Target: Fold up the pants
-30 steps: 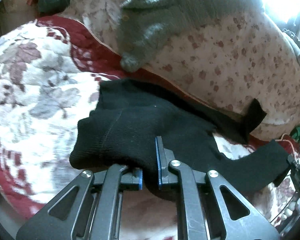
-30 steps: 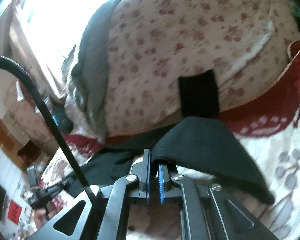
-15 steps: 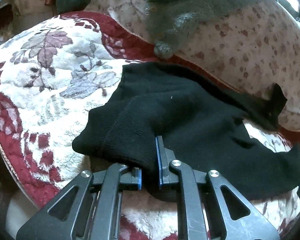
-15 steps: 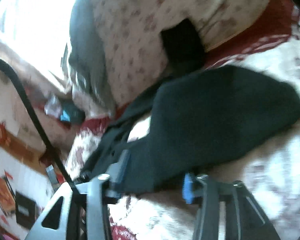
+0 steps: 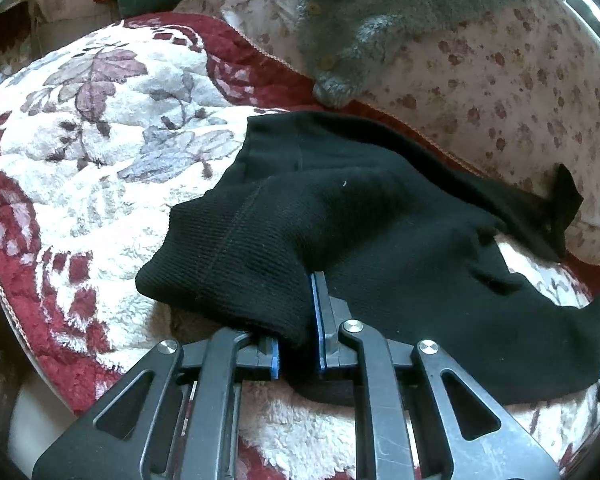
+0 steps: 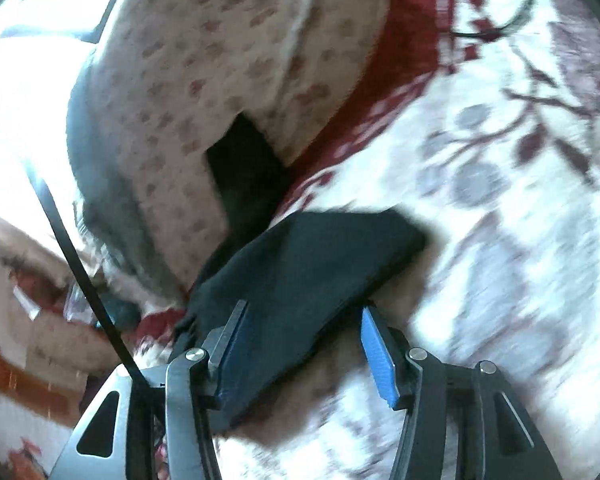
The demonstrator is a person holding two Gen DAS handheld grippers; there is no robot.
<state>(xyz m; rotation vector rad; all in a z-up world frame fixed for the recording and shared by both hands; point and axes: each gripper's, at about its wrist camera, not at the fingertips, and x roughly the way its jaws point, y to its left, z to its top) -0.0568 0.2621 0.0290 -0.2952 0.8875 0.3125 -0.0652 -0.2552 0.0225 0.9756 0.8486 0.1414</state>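
Item: black knit pants [image 5: 380,216], centre frame, on floral blanket [image 5: 100,120]. L gripper [image 5: 298,344]: jaws clamped on waist fold. R gripper [image 6: 300,344]: jaws half open, leg end loose between. Likely soft, light, stretchy; grip hems/corners. Far: grey cardigan [image 5: 380,12].

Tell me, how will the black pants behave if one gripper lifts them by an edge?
The black pants look like soft ribbed knit, so they would probably droop and unfold. They already sag around the left gripper. They seem light, and the fuzzy blanket may drag on them.
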